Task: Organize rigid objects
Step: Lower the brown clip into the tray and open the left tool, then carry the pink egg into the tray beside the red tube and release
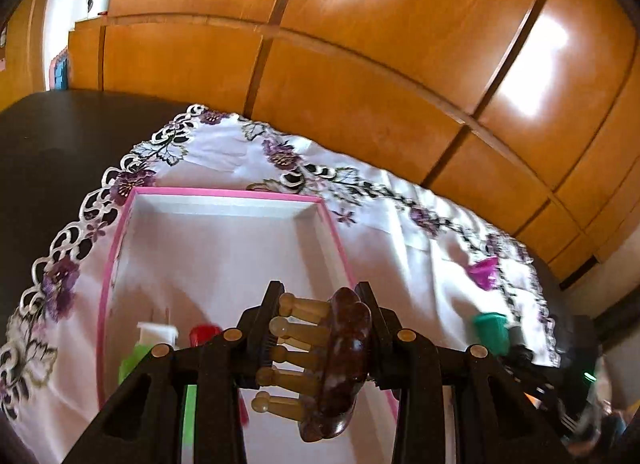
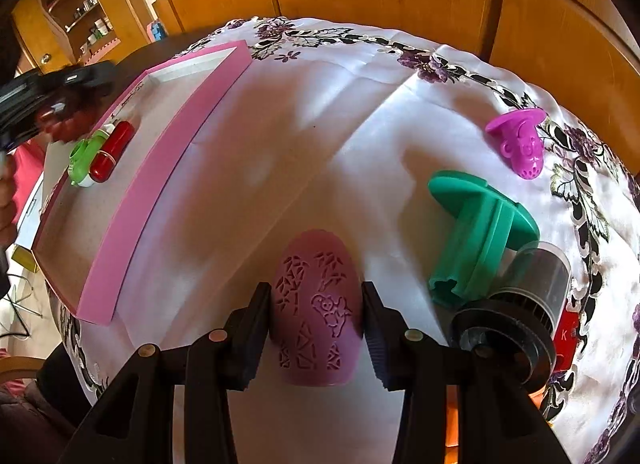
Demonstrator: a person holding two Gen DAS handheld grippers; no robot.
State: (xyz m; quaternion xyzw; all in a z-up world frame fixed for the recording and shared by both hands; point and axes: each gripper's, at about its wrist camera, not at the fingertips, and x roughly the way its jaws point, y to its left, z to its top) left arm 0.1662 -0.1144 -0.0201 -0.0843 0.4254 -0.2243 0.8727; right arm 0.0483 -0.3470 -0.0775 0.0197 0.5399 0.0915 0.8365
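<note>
Embroidered tablecloth [image 2: 320, 111] under everything. Pink box [image 2: 168, 167] on cloth, red capsule [image 2: 114, 151] and green-white piece [image 2: 84, 159] inside. Right gripper [image 2: 316, 328] clamps mauve patterned egg [image 2: 314, 304] resting on cloth. Left gripper [image 1: 320, 340] over box, narrow jaws pinching brown claw clip [image 1: 340, 364].

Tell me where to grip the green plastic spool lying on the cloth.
Grip the green spool across its ribbed central shaft, coming from above, fingers either side. It lies tilted on its side, its wide round flange leaning on the clear cylinder, so the flange is probably too broad; the shaft is narrower and exposed.
</note>
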